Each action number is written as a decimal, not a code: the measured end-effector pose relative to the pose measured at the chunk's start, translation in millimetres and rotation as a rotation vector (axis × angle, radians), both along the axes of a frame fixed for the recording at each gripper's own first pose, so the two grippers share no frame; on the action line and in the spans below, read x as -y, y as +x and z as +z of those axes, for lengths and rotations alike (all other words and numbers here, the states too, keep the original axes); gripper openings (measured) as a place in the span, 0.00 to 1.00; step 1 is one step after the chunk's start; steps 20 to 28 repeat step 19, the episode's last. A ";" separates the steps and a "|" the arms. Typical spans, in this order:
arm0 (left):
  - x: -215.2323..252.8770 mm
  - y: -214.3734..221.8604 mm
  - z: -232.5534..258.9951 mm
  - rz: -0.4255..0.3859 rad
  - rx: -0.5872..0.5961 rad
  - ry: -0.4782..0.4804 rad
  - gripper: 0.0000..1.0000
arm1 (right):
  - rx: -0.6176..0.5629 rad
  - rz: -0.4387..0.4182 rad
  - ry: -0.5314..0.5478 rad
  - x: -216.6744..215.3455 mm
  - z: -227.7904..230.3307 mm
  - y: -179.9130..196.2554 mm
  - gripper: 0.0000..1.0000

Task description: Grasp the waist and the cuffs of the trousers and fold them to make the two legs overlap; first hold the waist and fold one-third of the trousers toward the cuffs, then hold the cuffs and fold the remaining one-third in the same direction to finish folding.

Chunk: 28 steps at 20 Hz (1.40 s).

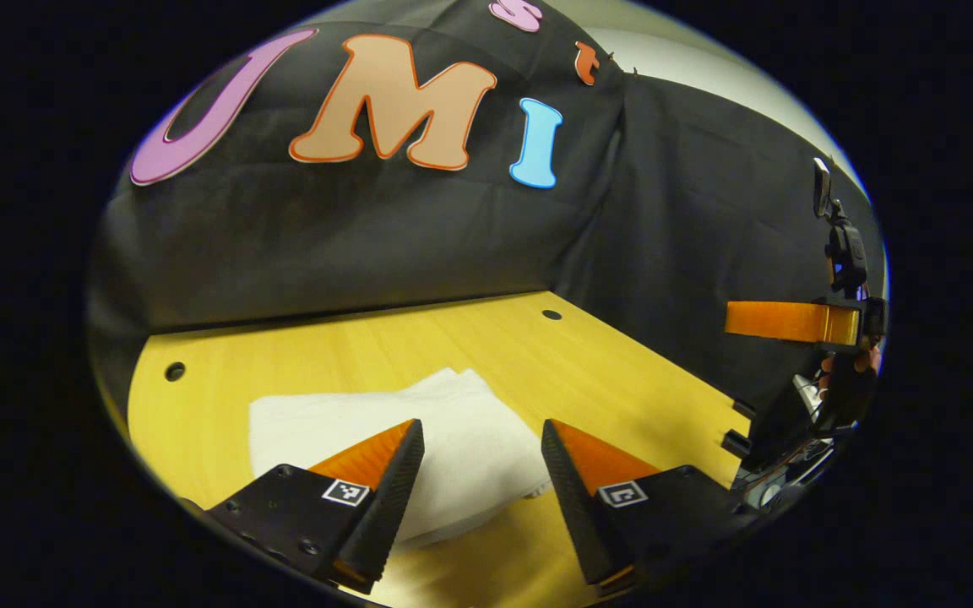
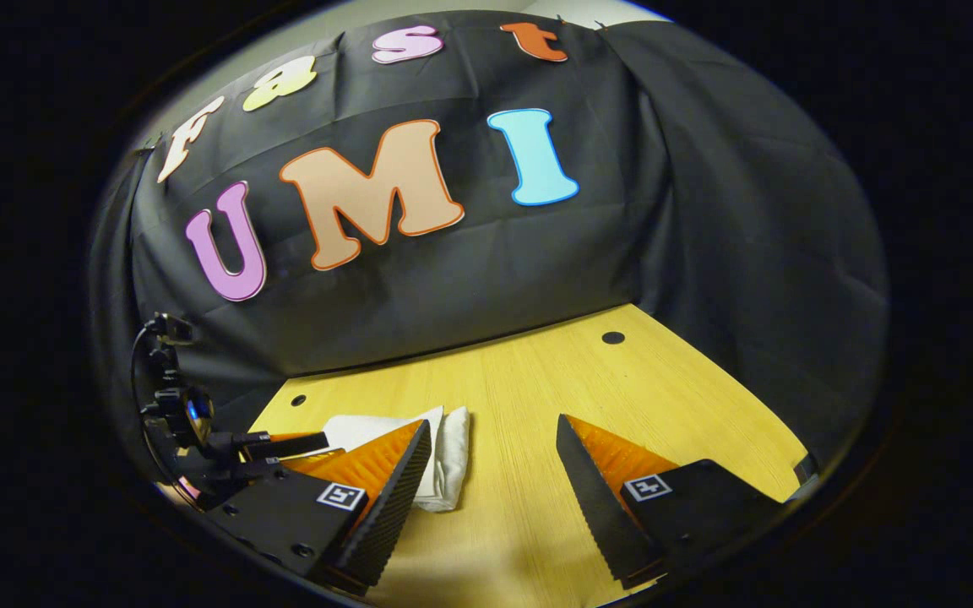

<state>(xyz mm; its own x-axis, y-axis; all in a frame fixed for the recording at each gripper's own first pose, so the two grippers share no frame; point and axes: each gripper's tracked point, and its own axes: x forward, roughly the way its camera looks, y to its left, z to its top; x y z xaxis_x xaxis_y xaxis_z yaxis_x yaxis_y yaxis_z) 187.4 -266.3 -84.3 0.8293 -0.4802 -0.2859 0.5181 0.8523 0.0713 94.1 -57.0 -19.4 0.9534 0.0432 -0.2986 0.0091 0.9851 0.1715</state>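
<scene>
White trousers [image 1: 453, 439] are lying folded into a compact, layered bundle on the yellow wooden surface [image 1: 605, 371], toward its left side in the left gripper view, w/ stacked edges showing along the bundle's near right corner. In the right gripper view the same bundle [image 2: 444, 447] is sitting at the surface's left, partly hidden behind that claw's own left finger, its rounded fold edge facing right. The left claw [image 1: 482, 473] is hanging released just above the bundle, fingers spread wide apart, nothing between them; the left finger is overlapping the cloth in view, the right finger standing over bare wood just beside the bundle's edge. The right claw [image 2: 495, 481] is likewise released, fingers splayed over bare wood [image 2: 537, 397] to the right of the bundle, gripping nothing. In the left gripper view, the right claw's body [image 1: 790, 321] is hovering at far right, off the surface's edge, a hand [image 1: 850, 363] around it. Small dark holes [image 1: 551, 314] are dotting the surface near the black cloth wall [image 1: 368, 245].
</scene>
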 end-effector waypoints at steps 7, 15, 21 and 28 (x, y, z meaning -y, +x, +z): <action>-82.6 -31.8 27.2 0.219 0.037 -0.016 0.81 | 0.029 0.101 0.009 -45.0 1.8 2.3 0.95; -148.0 -70.9 25.3 0.400 0.030 -0.030 0.81 | 0.031 0.167 0.014 -87.6 -11.3 -7.1 0.95; -163.1 -80.9 8.4 0.430 0.008 -0.039 0.81 | 0.015 0.170 0.039 -98.0 -19.2 -10.2 0.95; -163.1 -80.9 8.4 0.430 0.008 -0.039 0.81 | 0.015 0.170 0.039 -98.0 -19.2 -10.2 0.95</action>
